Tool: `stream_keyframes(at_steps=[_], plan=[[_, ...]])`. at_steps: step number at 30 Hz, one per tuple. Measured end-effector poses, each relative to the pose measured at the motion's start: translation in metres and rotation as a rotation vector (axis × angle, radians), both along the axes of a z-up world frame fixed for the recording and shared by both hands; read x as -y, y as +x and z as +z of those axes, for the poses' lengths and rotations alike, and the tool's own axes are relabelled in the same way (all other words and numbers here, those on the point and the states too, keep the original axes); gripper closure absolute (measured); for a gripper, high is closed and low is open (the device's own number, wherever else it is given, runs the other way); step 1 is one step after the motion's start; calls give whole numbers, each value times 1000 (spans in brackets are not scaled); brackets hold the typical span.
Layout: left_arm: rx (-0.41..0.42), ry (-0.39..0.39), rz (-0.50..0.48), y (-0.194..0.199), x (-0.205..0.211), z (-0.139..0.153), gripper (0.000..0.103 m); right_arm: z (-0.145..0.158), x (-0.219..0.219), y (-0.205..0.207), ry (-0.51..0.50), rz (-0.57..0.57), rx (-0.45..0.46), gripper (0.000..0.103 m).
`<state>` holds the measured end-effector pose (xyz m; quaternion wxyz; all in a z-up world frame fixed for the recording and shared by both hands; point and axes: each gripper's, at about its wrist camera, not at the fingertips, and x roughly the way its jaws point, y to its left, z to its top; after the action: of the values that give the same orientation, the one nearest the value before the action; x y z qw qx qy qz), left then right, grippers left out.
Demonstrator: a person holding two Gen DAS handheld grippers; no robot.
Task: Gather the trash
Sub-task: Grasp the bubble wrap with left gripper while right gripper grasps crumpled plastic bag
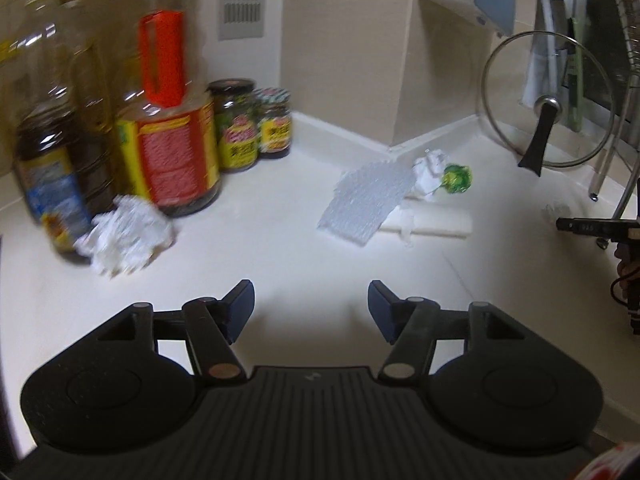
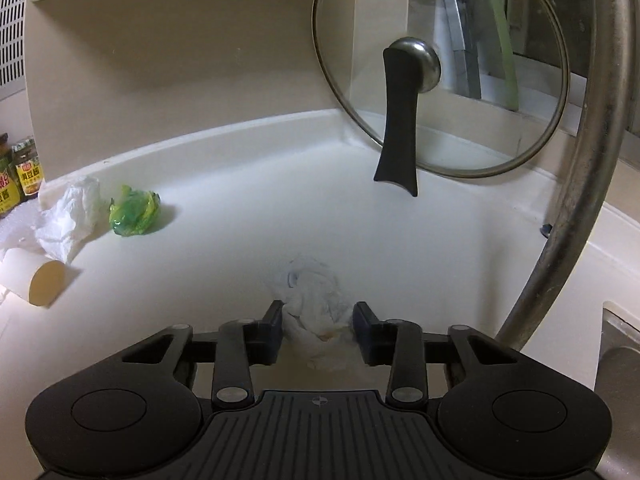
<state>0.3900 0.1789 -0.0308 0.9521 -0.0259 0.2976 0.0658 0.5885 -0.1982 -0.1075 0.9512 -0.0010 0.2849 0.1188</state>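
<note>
A white counter (image 1: 304,240) fills both views, meeting a beige wall at the back. Leaning against that wall on the right stands a glass pot lid (image 2: 440,68), tilted, its black handle pointing down toward the counter. A curved metal pipe (image 2: 580,184) sweeps down the right edge of the right wrist view.

At the left of the left wrist view stands a cluster of bottles (image 1: 172,128), blurred, with two jars (image 1: 256,124) just beside them toward the corner. A crumpled white paper ball (image 1: 124,236) lies on the counter touching the foot of the bottles.

Near the wall corner lies a small heap of trash: a sheet of bubble wrap (image 1: 364,204) resting partly over a paper roll (image 1: 432,224), a crumpled white tissue (image 1: 428,172) behind it, and a green wrapper (image 1: 456,178) just beside the tissue.

The left gripper (image 1: 311,300) hovers over bare counter with its jaws spread apart and nothing between them; the paper ball is ahead of it to the left, the heap ahead to the right.

The right gripper (image 2: 318,320) sits low on the counter with a wad of clear plastic and white tissue (image 2: 314,304) between its jaws. The pads stand right at the sides of the wad, and whether they press it cannot be told. Its tip shows at the right edge of the left wrist view
</note>
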Motion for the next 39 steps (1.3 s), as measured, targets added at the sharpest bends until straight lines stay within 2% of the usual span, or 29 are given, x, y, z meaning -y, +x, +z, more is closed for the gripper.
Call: stream_keyframes(at_steps=[2, 7, 12, 15, 22, 25, 27, 30, 39], plan=[[8, 9, -28, 12, 2, 1, 43, 3, 0, -4, 5, 1, 3, 73], [28, 35, -117, 49, 11, -1, 43, 18, 6, -21, 51, -5, 18, 73], [-8, 116, -197, 89, 26, -19, 43, 34, 20, -41, 142, -29, 28, 73], [-35, 173, -210, 107, 30, -32, 44, 41, 30, -55, 170, -47, 33, 73], [-71, 212, -210, 130, 28, -46, 46, 50, 50, -85, 184, -99, 36, 73], [-80, 217, -209, 133, 28, -49, 58, 51, 55, -93, 193, -114, 34, 73], [-83, 212, -206, 135, 28, -51, 77, 52, 57, -99, 198, -121, 36, 73], [-73, 200, -201, 133, 26, -49, 93, 53, 58, -106, 211, -128, 38, 73], [18, 164, -165, 100, 18, -17, 97, 66, 57, -122, 269, -89, 65, 73]])
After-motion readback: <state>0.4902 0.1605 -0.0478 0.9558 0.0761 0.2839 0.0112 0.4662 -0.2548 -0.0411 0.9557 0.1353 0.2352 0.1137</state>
